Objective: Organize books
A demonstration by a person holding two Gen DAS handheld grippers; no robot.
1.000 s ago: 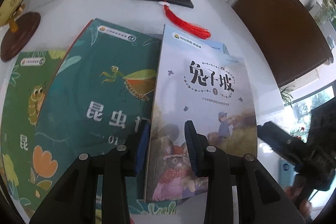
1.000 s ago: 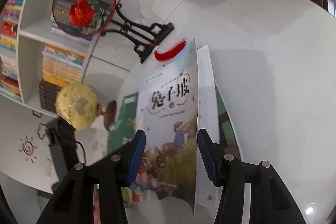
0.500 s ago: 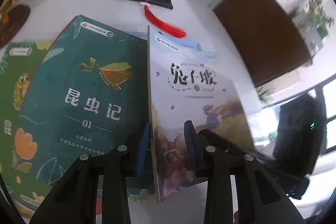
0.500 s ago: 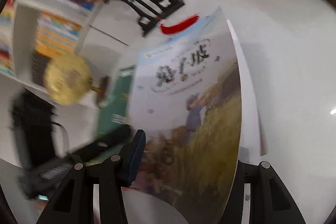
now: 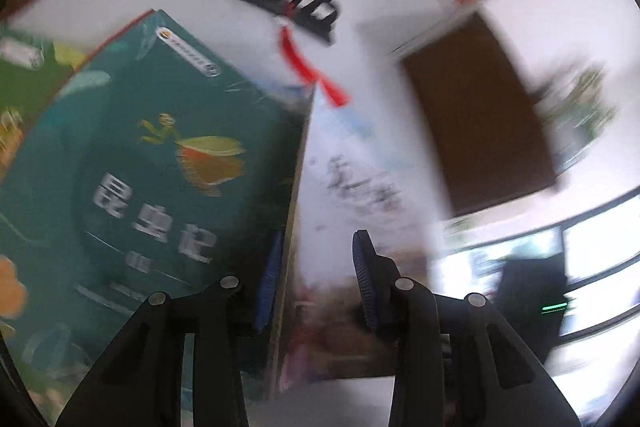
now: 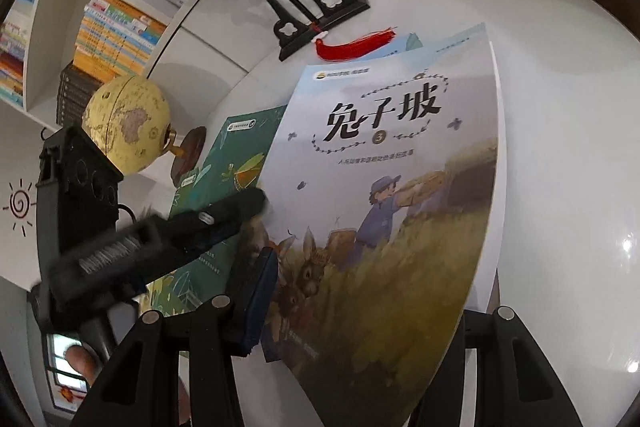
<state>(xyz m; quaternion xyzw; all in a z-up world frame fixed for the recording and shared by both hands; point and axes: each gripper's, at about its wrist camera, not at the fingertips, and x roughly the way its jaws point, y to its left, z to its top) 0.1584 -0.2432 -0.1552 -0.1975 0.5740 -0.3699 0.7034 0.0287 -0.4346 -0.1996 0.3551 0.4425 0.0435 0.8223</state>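
Presently — rabbit book (image 6: 384,187): thin, floppy paperback; grip near spine. Left tongs (image 5: 316,283) and right tongs (image 6: 360,311) both clamp it — cover bowing.

Globe (image 6: 128,123), fan stand (image 6: 312,15) w/ red tassel (image 6: 356,45), white table (image 6: 560,107).

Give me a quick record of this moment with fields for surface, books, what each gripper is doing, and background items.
surface: white table
books: rabbit-cover book tilted up off the table; teal insect book flat beside it; green book partly under the teal one
left gripper: straddles the rabbit book's left edge; contact unclear through blur
right gripper: around the rabbit book's lower edge; far finger hidden
background: globe, fan stand, red tassel
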